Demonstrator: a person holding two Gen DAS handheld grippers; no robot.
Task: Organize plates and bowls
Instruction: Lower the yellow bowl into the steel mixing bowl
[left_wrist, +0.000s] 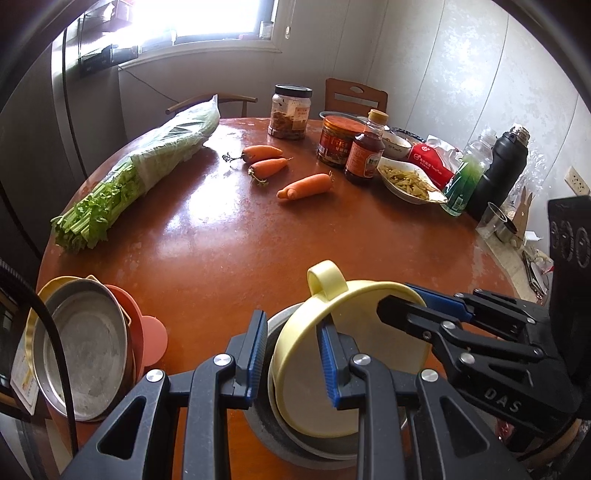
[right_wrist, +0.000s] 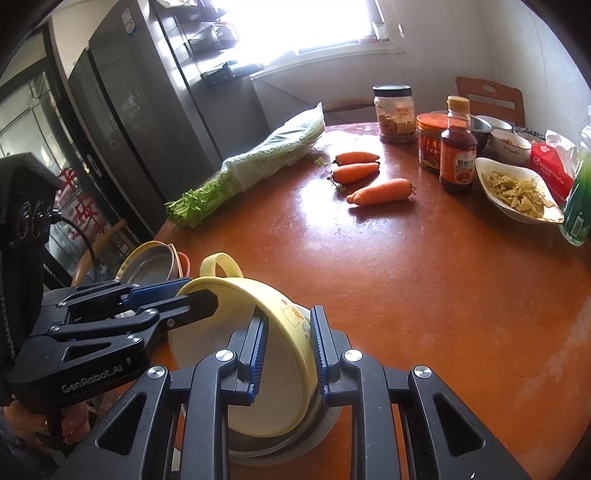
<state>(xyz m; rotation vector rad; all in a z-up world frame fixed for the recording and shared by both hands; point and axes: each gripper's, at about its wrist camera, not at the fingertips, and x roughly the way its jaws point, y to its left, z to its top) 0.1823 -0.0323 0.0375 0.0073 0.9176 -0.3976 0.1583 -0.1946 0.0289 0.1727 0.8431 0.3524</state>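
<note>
a: left edge first?
b: stack of dishes (left_wrist: 83, 354) at the near left edge of the bench (left_wrist: 229, 236), a metal plate on top, an orange bowl and a yellow one under it. behind it celery (left_wrist: 122, 184) in a plastic sleeve, lying flat.

a: middle?
b: three carrots (left_wrist: 291, 166) loose on the bench. near edge: yellow bowl (left_wrist: 369, 354) with a loop handle, tilted up on its side, sitting in a grey metal bowl (left_wrist: 280, 439).

a: grippers?
b: both on the yellow bowl. left hand-held gripper (left_wrist: 291, 358) has its blue pads either side of the bowl's left rim wall, narrow gap, pinching it. right hand-held gripper (right_wrist: 286, 354) clamped tight on the opposite wall, one pad inside, one on the printed outside. each shows up in the other's camera, gripping the rim from the side.

a: right side?
b: jars (left_wrist: 314, 125) and a sauce bottle (left_wrist: 365, 151) at the back, a white dish of food (left_wrist: 410, 181), red packet (left_wrist: 432, 162), green drink bottle (left_wrist: 465, 177), black flask (left_wrist: 498, 170), all well apart from the yellow bowl.
</note>
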